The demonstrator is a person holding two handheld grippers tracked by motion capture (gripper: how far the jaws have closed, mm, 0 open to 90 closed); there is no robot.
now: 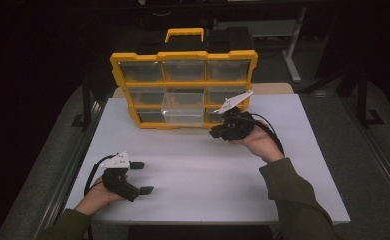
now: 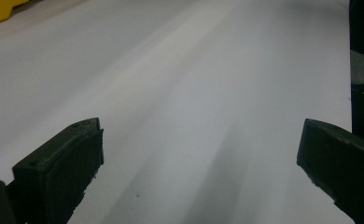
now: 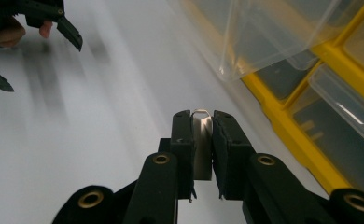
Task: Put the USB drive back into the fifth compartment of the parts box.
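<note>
white table (image 1: 198, 175) in a dark room, with a yellow parts organizer (image 1: 183, 85) standing upright at its far edge, one clear drawer (image 1: 183, 107) pulled out for access. right gripper (image 3: 202, 123) is clamped on a small metal clip (image 3: 201, 140) just beside that drawer, likely taken from it. left gripper (image 1: 143, 177) rests wide open and empty, well apart.

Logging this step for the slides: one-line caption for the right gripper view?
Right gripper shut on a small metal clip, beside the yellow organizer with one clear drawer pulled out.
</note>
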